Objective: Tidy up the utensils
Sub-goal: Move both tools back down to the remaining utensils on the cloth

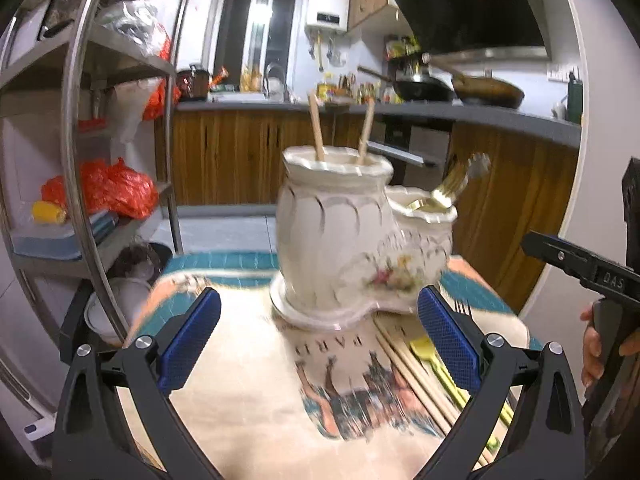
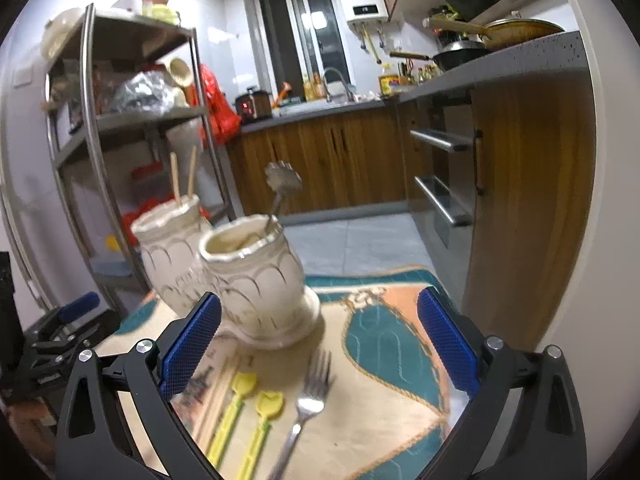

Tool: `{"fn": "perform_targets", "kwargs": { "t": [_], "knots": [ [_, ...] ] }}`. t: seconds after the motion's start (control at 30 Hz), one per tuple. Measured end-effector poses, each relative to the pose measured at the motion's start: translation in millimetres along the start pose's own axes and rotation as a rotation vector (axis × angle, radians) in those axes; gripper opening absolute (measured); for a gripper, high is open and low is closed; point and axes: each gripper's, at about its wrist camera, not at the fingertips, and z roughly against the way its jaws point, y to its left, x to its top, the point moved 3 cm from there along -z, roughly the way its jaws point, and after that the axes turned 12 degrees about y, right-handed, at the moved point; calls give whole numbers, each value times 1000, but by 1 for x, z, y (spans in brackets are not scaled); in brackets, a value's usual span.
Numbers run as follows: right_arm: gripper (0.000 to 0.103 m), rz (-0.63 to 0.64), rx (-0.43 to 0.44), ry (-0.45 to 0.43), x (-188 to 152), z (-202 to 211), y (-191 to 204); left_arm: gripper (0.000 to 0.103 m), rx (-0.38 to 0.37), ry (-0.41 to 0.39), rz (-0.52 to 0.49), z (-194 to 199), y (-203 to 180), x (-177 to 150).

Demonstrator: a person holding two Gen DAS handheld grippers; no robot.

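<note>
A cream ceramic double utensil holder (image 1: 344, 240) stands on the patterned tablecloth; it also shows in the right wrist view (image 2: 248, 280). Two chopsticks (image 1: 318, 128) stand in its taller cup, and a metal utensil (image 2: 280, 184) stands in the shorter cup. On the cloth lie a silver fork (image 2: 308, 400), two yellow spoons (image 2: 248, 404) and several chopsticks (image 1: 412, 372). My left gripper (image 1: 320, 336) is open and empty, in front of the holder. My right gripper (image 2: 320, 344) is open and empty, above the fork and spoons.
A metal shelf rack (image 1: 80, 120) with red bags stands left of the table. Wooden kitchen cabinets (image 2: 520, 200) and a grey counter with woks (image 1: 480, 88) stand behind and to the right. The tablecloth edge (image 1: 224, 260) lies beyond the holder.
</note>
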Motion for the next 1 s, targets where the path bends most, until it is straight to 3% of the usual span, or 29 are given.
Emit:
{"fn": "perform_targets", "kwargs": {
  "t": [0.33,0.5,0.57,0.7,0.83,0.93,1.0],
  "knots": [
    [98,32,-72,175,-9,-28,-19,97,-1,312,-68,-38,-37,-31],
    [97,23,-37,247,-15,-43,-20,95,19,361,-105,-47,-47,-38],
    [96,42,-37,263,-18,-45,-16,90,24,389,-121,-52,-49,-41],
    [80,67,-15,304,-23,-52,-7,84,35,407,-131,-56,-52,-45],
    [56,51,65,400,-32,-64,-1,76,23,427,-123,-60,-58,-44],
    [47,90,58,432,-38,-64,7,66,16,430,-149,-59,-64,-45],
    [46,105,58,440,-41,-61,11,57,6,427,-160,-59,-66,-45]
  ]
}}
